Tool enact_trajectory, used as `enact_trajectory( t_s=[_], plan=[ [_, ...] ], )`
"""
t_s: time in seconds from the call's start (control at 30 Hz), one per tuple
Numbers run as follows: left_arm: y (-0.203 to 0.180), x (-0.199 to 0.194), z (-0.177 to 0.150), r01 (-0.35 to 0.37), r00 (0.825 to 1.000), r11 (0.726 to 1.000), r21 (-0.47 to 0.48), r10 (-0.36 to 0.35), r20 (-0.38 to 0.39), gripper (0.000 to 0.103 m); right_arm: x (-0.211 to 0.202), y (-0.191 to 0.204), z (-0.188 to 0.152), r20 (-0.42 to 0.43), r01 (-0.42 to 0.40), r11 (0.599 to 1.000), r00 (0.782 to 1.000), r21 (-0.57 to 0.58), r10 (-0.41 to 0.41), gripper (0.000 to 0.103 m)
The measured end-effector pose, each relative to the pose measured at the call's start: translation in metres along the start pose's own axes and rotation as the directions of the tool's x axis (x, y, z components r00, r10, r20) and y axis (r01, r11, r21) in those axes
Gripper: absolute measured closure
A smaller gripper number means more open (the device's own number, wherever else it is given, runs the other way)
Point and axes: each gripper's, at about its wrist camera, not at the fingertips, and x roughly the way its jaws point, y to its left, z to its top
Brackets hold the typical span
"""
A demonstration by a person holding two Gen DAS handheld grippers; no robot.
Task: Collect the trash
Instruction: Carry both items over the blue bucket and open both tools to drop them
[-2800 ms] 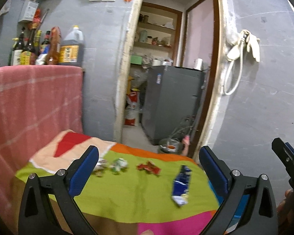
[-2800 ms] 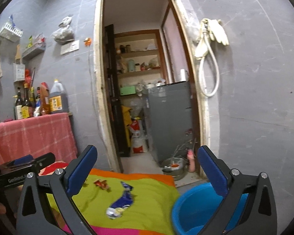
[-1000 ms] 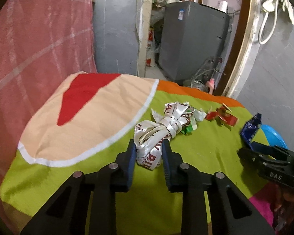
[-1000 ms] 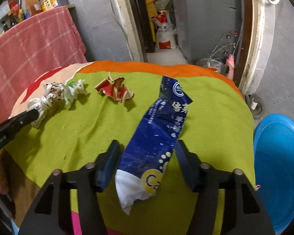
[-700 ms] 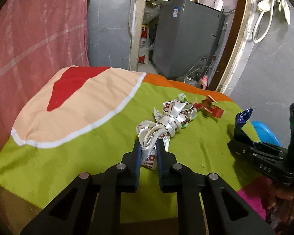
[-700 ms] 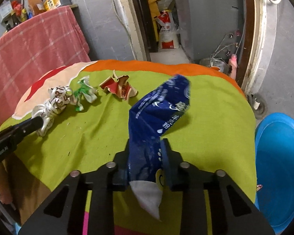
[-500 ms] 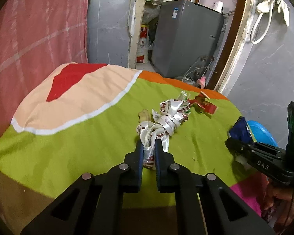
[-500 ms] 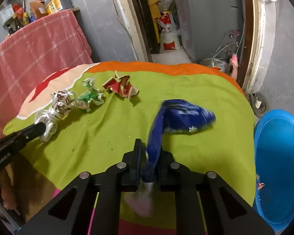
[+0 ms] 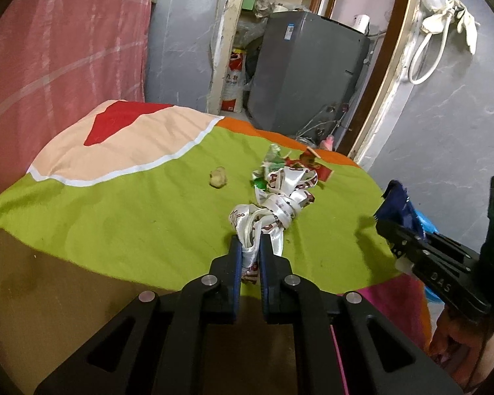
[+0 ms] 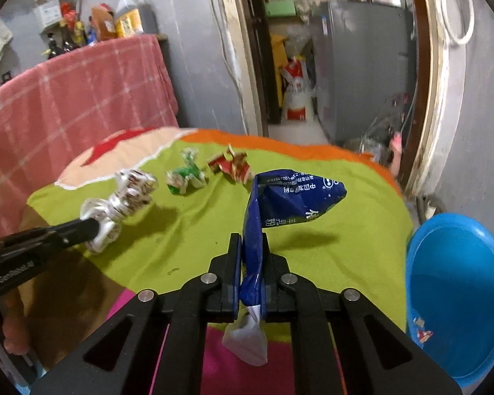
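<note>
While both tongs are loaded, I read the scene from the biggest thing down. My desk [image 10: 329, 230] wears a cloth of lime green with orange, pink and peach patches, and it fills the middle of both views. At about 4 o'clock in the right wrist view a blue basin [image 10: 457, 296] sits beyond the desk's edge, lower than the top, with a few scraps inside. At 10 o'clock a pink checked cloth [image 10: 75, 98] hangs behind the desk.

My right tongs [image 10: 251, 256] are pressed together on a blue wrapper [image 10: 289, 197], which stands up off the cloth and folds over toward 1 o'clock, its white end hanging below the grip. My left tongs [image 9: 248, 253] pinch one end of a knotted white ribbon [image 9: 280, 204] with red print; in the right wrist view that bundle hangs clear of the cloth.

On the desk past the ribbon, at 12 o'clock in the left wrist view, lie a crumpled red wrapper [image 10: 230, 164] and, just beside it, a crumpled green wrapper [image 10: 184, 176]. A small beige lump [image 9: 218, 177] lies alone at 11 o'clock.
</note>
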Motion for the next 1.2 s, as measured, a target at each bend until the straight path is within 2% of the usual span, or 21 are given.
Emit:
enact_trajectory(
  t_s=[0.27,0.47,0.67,0.97,1.1,1.2],
  plan=[
    [-0.027,-0.020,0.003,0.039,0.995,0.999,0.014,-0.040,0.095,0.096,-0.046,0.012,0.001,0.174,0.070,0.994,0.983,-0.078,-0.055,0.096],
    [-0.056,-0.039,0.016,0.097,0.976,0.995,0.026,-0.100,0.194,0.096,-0.086,0.010,0.003,0.303,0.162,0.981,0.945,-0.107,-0.124,0.096],
    [-0.096,-0.052,0.026,0.163,0.944,0.985,0.065,-0.174,0.280,0.096,-0.121,-0.002,0.005,0.394,0.263,0.959,0.897,-0.107,-0.202,0.096],
    [-0.168,-0.047,0.032,0.245,0.902,0.958,0.147,-0.281,0.329,0.096,-0.162,-0.045,-0.002,0.457,0.384,0.922,0.830,-0.051,-0.320,0.096],
    [-0.199,-0.032,0.032,0.281,0.891,0.944,0.175,-0.324,0.317,0.096,-0.172,-0.074,-0.007,0.456,0.433,0.901,0.806,-0.018,-0.378,0.096],
    [-0.221,-0.018,0.033,0.299,0.892,0.933,0.199,-0.348,0.290,0.096,-0.175,-0.095,-0.013,0.443,0.456,0.890,0.795,0.012,-0.414,0.096]
  ],
)
